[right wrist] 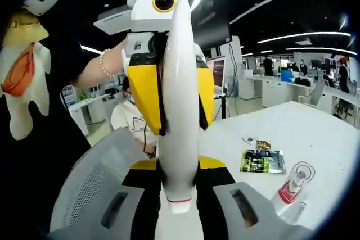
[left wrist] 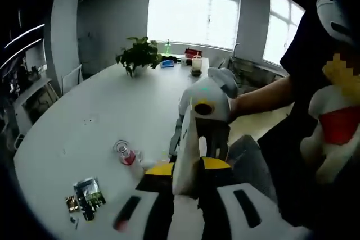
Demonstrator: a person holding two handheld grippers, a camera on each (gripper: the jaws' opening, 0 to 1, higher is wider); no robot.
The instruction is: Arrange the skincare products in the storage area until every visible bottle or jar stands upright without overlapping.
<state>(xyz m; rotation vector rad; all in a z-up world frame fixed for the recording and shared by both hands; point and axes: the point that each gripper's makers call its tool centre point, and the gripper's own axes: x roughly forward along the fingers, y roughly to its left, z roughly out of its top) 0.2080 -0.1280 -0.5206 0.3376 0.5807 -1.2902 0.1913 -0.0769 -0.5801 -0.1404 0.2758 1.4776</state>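
A white tube (right wrist: 179, 111) stands pinched between both grippers' jaws, light and slick, best gripped mid-body. The clear pink-filled bottle (left wrist: 125, 153) lying on the white table (left wrist: 101, 111) looks fragile.

Bright window (left wrist: 194, 7) backlight, ceiling strip lights (right wrist: 306, 36), fisheye-warped soft edges.
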